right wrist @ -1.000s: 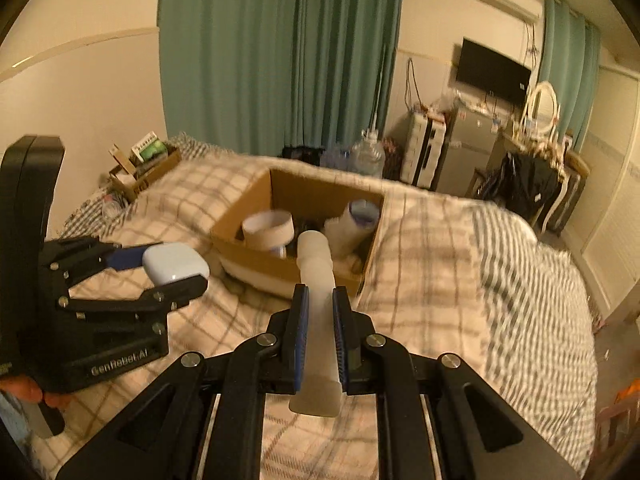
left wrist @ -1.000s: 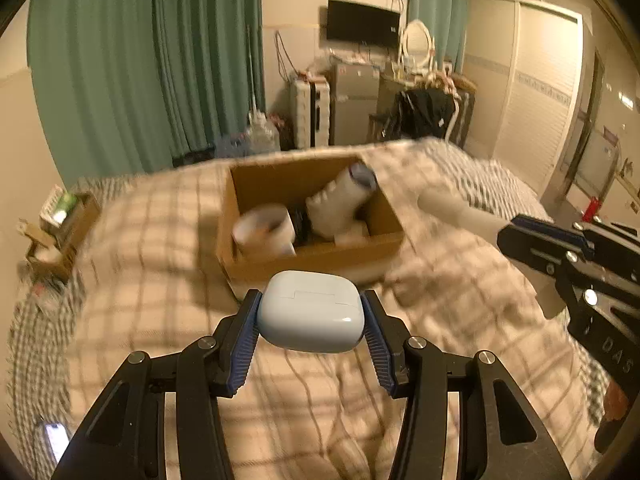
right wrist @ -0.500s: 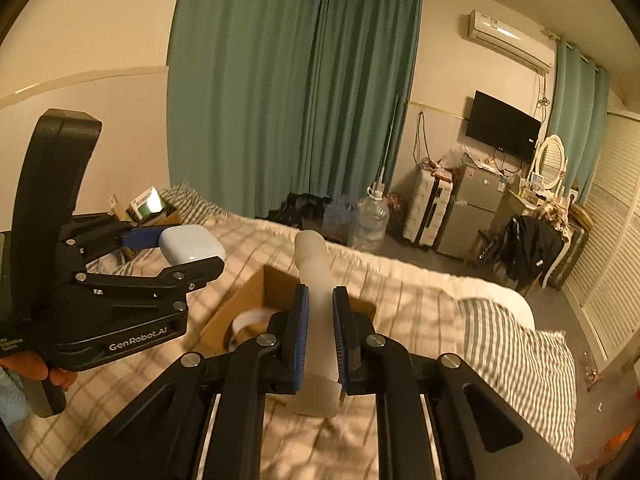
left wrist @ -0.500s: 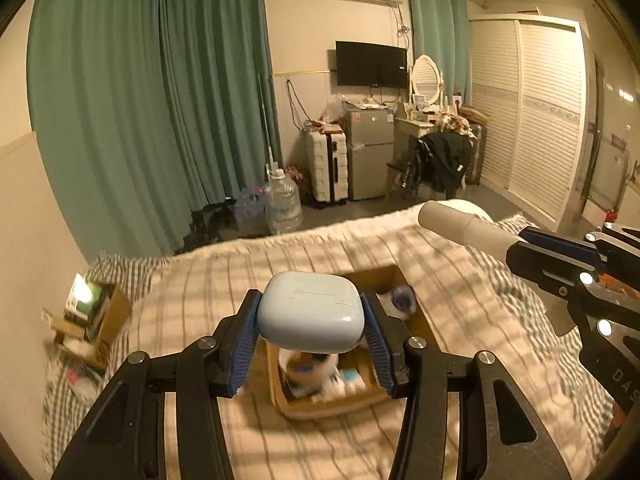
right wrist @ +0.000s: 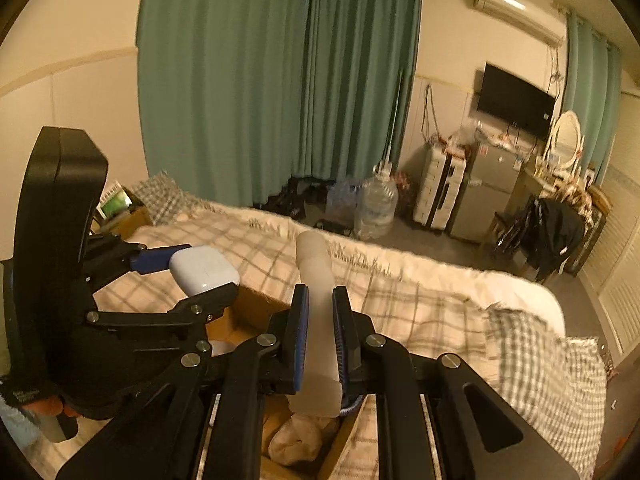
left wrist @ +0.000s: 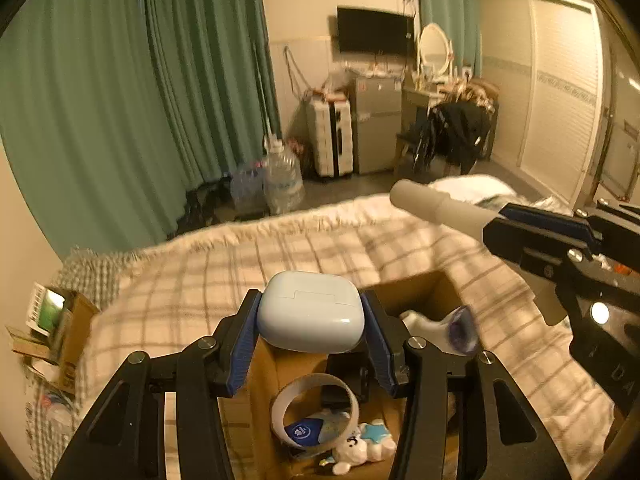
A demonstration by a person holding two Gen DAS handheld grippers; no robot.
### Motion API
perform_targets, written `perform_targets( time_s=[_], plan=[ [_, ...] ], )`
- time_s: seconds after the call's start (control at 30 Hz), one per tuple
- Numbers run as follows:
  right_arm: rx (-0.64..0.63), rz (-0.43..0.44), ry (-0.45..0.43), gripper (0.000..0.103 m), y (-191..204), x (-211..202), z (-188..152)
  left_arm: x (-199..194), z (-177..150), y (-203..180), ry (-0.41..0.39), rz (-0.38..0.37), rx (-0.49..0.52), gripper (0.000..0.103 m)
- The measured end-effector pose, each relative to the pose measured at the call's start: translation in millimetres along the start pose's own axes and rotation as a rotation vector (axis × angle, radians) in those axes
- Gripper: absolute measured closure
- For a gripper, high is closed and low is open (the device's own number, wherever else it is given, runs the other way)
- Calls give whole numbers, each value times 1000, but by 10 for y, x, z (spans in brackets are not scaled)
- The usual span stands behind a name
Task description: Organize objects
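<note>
Glossy plastic earbud case [left wrist: 311, 317] sitting pinched in left tool [left wrist: 312, 340], likely slippery; right tool [right wrist: 320, 344] squeezing frosted tube [right wrist: 318, 312] mid-length.

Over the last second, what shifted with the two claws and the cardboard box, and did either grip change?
Both claws travelled forward over the bed until the cardboard box, which lay ahead of them a second ago, sits right beneath them. The left claw is still shut on the white earbud case; the right claw is still shut on the pale tube. Nothing was released, and the box contents look unchanged.
</note>
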State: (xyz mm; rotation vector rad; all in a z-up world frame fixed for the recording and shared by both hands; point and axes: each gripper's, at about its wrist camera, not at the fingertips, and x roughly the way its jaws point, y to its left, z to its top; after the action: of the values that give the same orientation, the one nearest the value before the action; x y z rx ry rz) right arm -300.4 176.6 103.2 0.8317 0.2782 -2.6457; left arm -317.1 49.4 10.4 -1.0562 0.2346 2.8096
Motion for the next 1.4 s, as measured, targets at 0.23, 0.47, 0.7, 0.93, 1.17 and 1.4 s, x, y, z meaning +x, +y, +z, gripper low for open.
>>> perform_targets(
  time_s=[0.23, 0.47, 0.7, 0.93, 1.17, 1.4],
  plan=[
    [40, 52, 141, 92, -112, 737, -374, 579, -344, -44, 110, 10, -5, 52],
    [79, 85, 174, 88, -185, 962, -586, 717, -521, -152, 111, 6, 24, 51],
    [145, 60, 105, 63, -278, 576, -431, 304, -359, -105, 41, 18, 14, 21],
    [145, -9, -16, 45, -198, -488, -52, -646, -98, -73, -80, 38, -1, 8],
    [167, -93, -175, 17, -27, -1806, 148, -1880, 41, -47, -273, 46, -36, 0],
    [191, -165, -309, 0, 126, -2699, -51, -2734, -168, 99, -397, -22, -104, 0]
  ],
)
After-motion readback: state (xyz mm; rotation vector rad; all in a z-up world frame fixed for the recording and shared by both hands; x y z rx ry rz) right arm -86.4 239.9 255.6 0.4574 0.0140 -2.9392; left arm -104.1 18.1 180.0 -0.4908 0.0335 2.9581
